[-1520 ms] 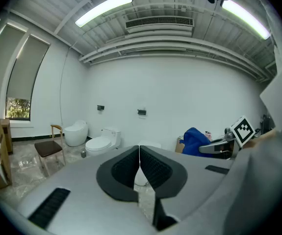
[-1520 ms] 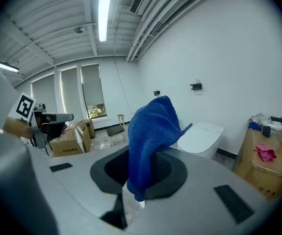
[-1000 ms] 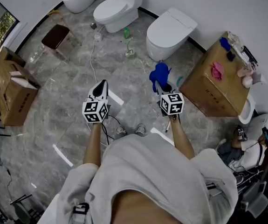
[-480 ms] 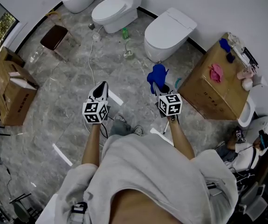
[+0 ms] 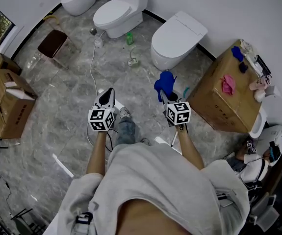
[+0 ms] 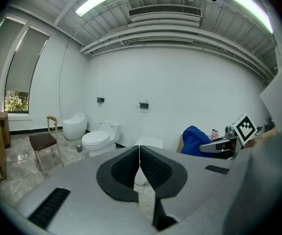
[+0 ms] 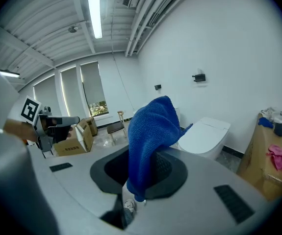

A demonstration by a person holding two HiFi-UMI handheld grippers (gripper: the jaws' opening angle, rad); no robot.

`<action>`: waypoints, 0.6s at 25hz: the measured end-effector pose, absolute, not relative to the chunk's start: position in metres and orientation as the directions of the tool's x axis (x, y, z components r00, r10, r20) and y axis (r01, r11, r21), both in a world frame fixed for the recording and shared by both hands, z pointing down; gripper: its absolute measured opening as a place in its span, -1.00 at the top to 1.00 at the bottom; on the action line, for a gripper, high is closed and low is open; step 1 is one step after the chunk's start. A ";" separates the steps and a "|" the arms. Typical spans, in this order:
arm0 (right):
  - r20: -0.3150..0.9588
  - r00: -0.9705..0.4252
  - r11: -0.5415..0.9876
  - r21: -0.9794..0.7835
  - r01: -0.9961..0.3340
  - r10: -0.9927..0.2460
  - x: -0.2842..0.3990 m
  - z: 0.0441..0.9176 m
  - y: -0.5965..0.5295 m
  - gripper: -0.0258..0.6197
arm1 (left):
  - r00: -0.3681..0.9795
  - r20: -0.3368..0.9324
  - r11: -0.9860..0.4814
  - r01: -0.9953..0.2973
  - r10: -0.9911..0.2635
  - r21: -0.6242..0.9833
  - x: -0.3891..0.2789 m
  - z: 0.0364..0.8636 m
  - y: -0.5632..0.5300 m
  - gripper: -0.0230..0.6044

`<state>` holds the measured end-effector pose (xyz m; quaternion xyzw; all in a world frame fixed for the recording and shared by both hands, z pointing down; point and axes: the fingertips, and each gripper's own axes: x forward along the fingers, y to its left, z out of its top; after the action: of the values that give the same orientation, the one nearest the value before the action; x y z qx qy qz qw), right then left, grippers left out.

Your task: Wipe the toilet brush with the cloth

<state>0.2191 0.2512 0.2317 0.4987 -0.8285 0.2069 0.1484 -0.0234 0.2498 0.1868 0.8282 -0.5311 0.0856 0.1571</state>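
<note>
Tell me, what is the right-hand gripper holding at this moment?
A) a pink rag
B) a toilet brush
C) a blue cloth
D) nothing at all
C: in the right gripper view, the right gripper has its jaws closed on a blue cloth, which stands up from them and hangs down in front.

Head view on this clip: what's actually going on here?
A person stands on a marble floor among several toilets, with a gripper in each hand. The right gripper is shut on a blue cloth, which drapes over its jaws. The left gripper is shut and empty, held out beside it. Nothing else is held, so no wiping is under way.
</note>
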 end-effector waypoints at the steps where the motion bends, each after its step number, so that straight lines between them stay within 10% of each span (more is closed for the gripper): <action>1: 0.455 -0.455 0.415 -0.192 -0.889 -0.765 0.217 0.233 0.242 0.71 | 0.424 0.307 -0.387 -0.905 -0.852 0.174 -0.026 0.190 0.239 0.86; 15: 0.478 -0.417 0.404 -0.136 -0.904 -0.773 0.147 0.216 0.084 0.71 | 0.441 0.283 -0.382 -0.892 -0.852 0.240 -0.103 0.193 0.077 0.86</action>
<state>0.1466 0.0841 0.2164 0.5114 -0.8199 0.1906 0.1728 -0.1031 0.0774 0.1927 0.8295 -0.5256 0.0563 0.1803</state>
